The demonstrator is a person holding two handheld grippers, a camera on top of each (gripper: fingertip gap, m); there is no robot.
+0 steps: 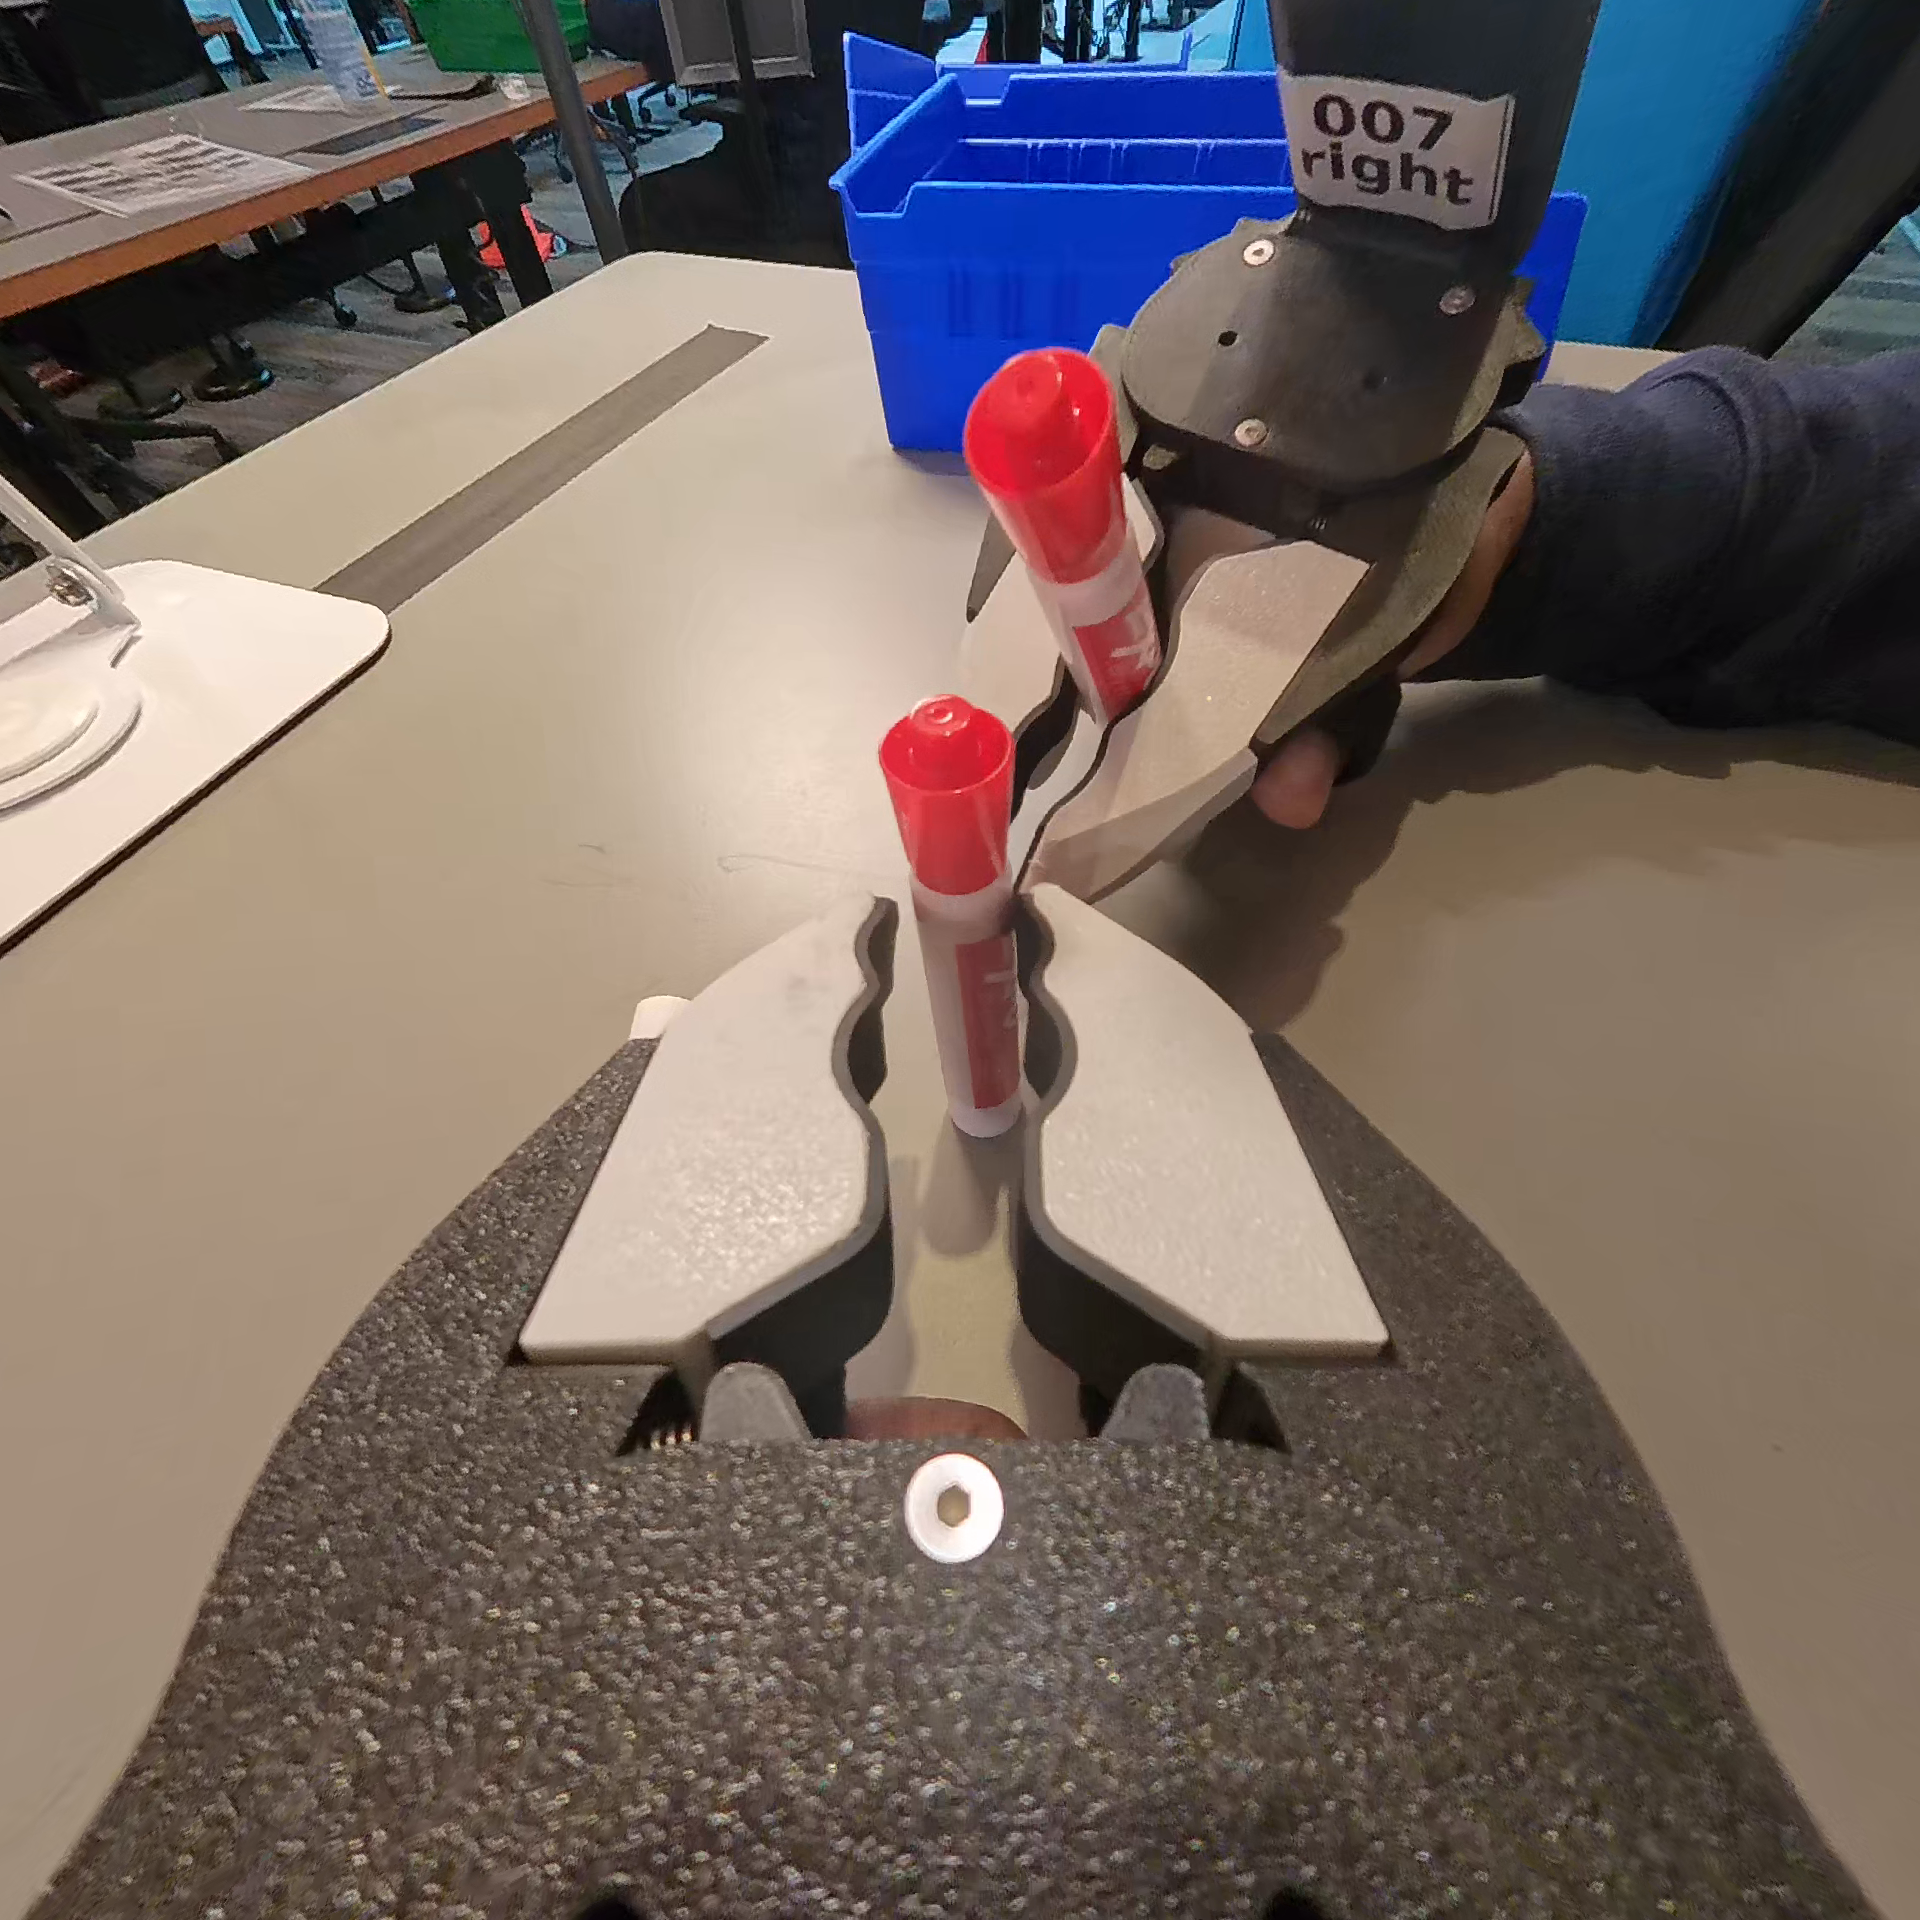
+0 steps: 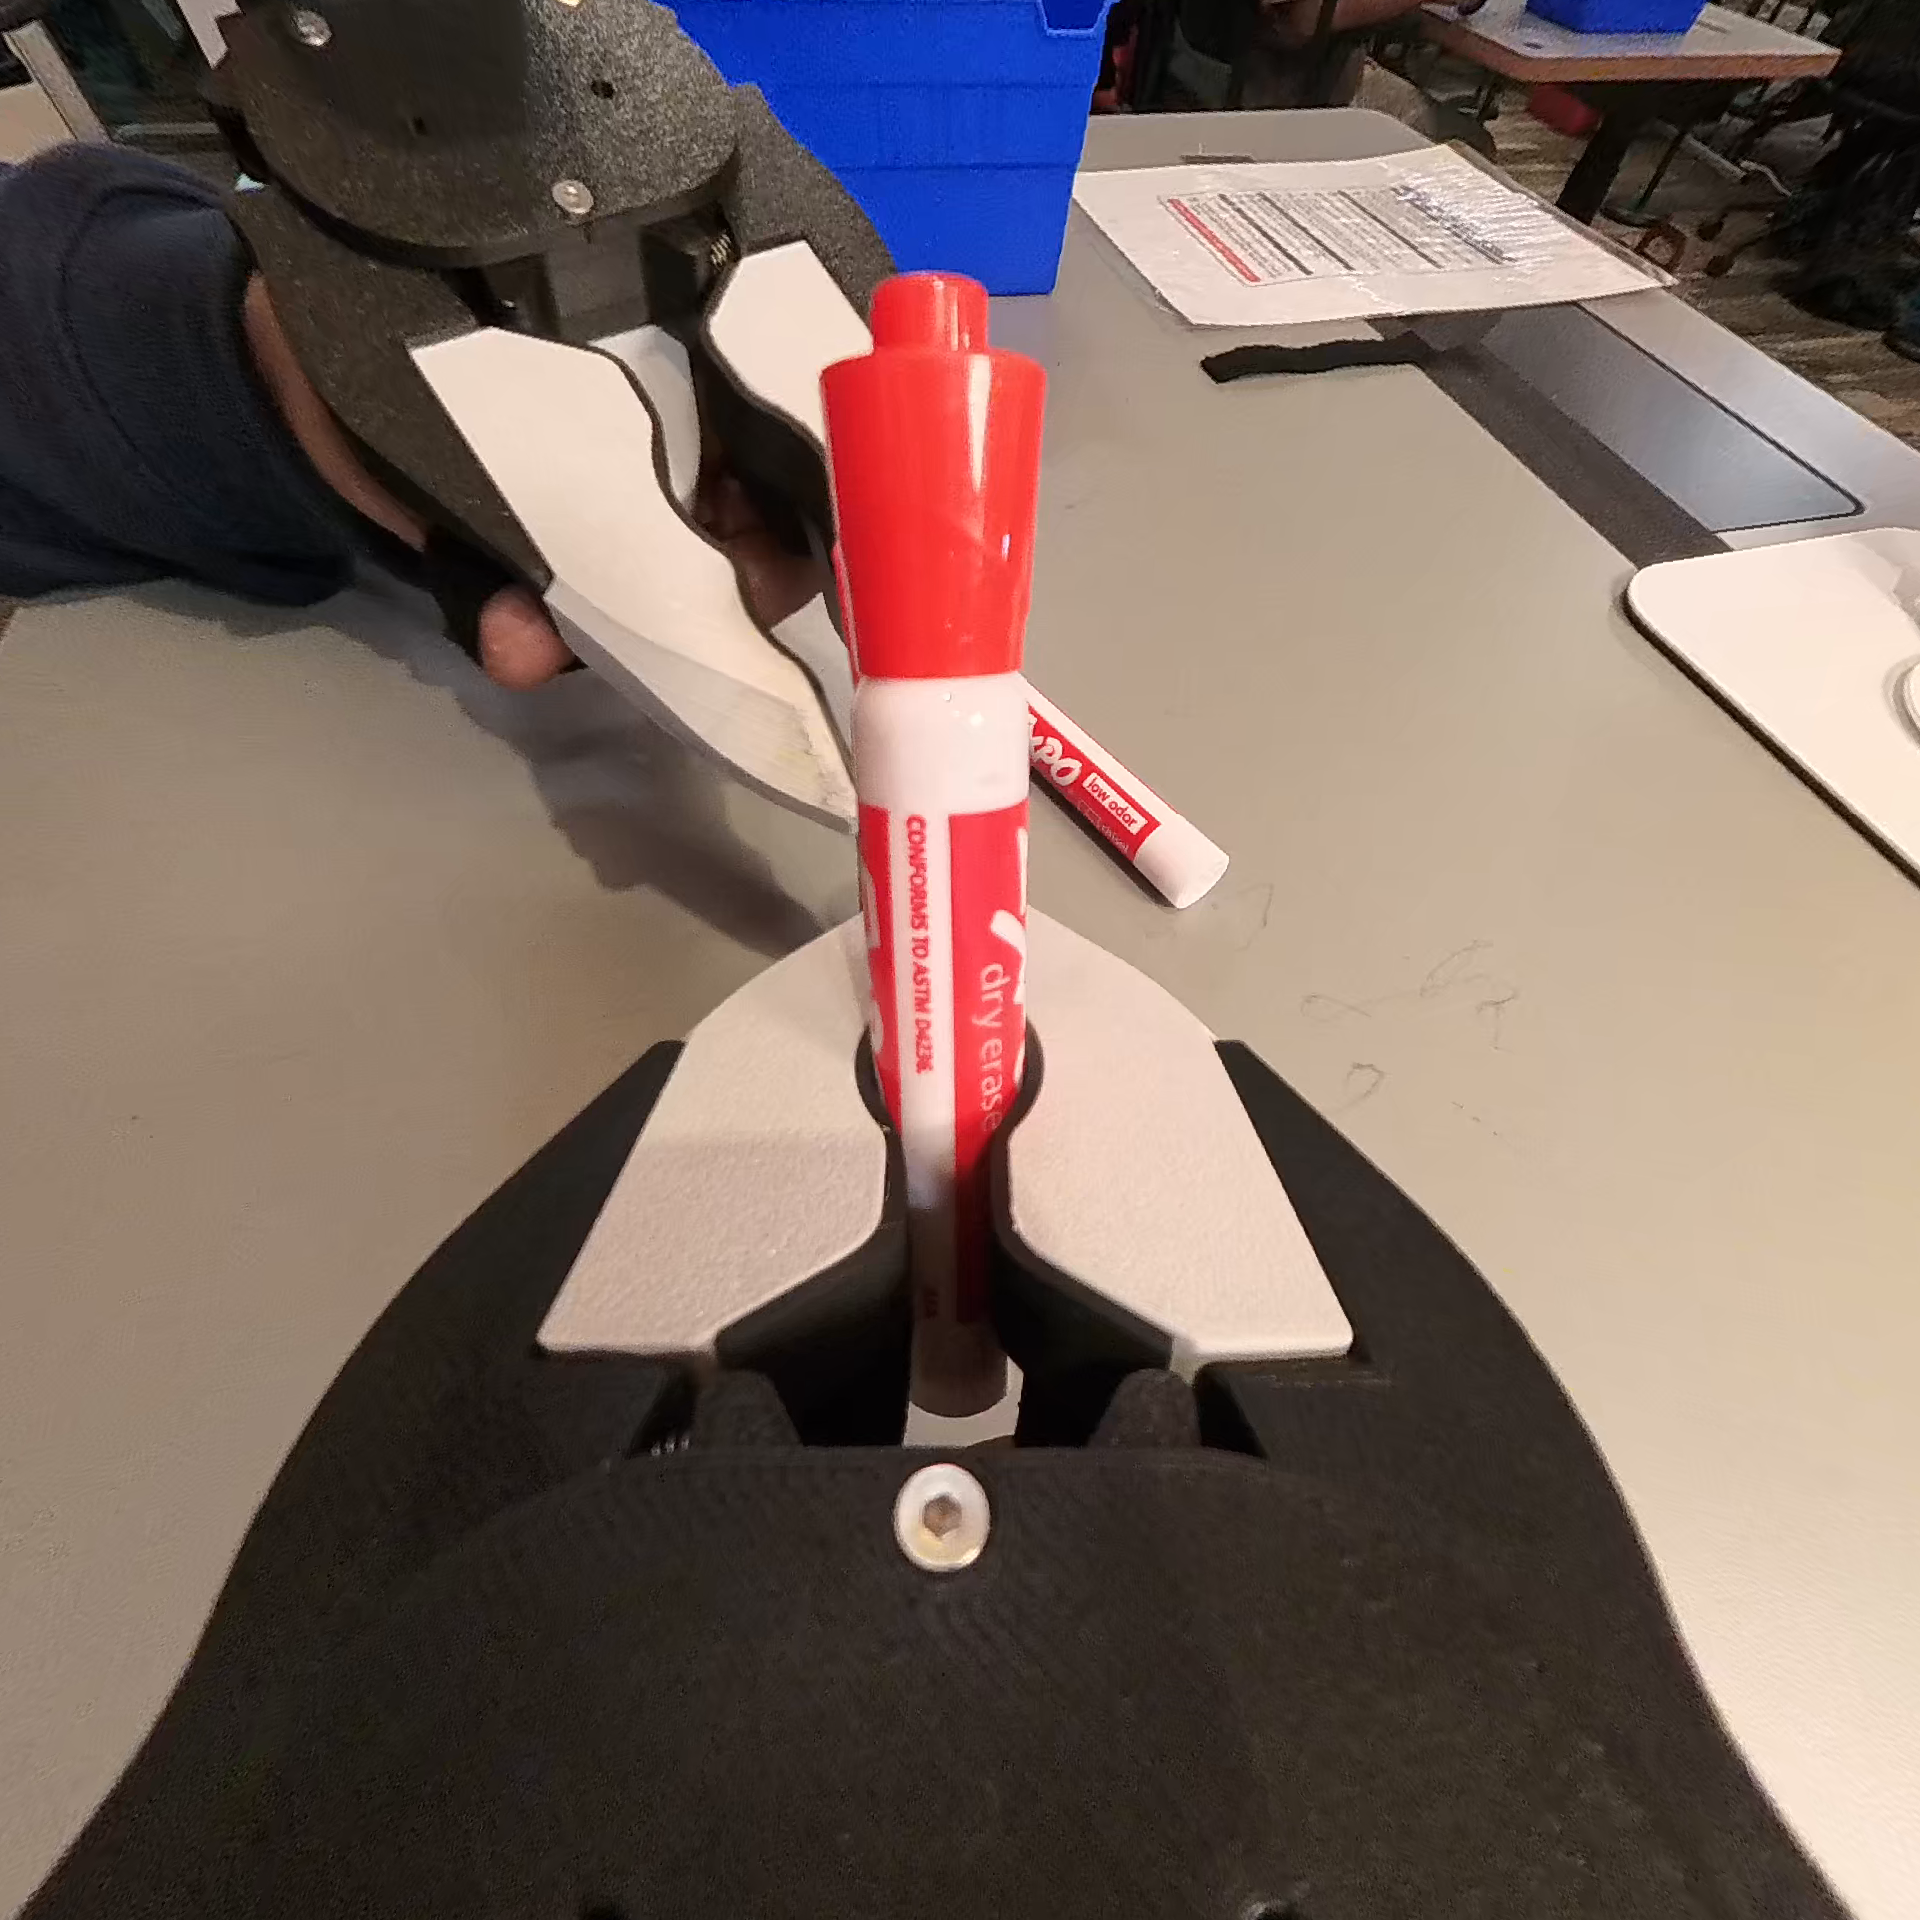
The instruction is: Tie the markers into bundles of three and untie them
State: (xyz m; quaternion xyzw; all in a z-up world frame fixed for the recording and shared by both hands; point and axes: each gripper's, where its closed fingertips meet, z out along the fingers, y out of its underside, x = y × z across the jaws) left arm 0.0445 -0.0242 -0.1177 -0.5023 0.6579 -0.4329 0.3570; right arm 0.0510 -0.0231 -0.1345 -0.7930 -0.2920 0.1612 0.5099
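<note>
Left gripper (image 1: 961,914): clamping one red-capped marker (image 1: 961,914), cap up, above the grey bench (image 1: 520,831). Right gripper (image 2: 951,997): gripping a second red marker (image 2: 935,644) upright. Blue bin (image 1: 1039,270): standing behind.

open-plan office/lab | desks (image 1: 312,197) | office chairs (image 1: 665,104) | blue bin (image 1: 1039,270)

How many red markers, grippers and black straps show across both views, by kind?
Red markers: 2
Grippers: 2, the left gripper and the right gripper, one marker each
Black strap: 1
Total: 5
</note>
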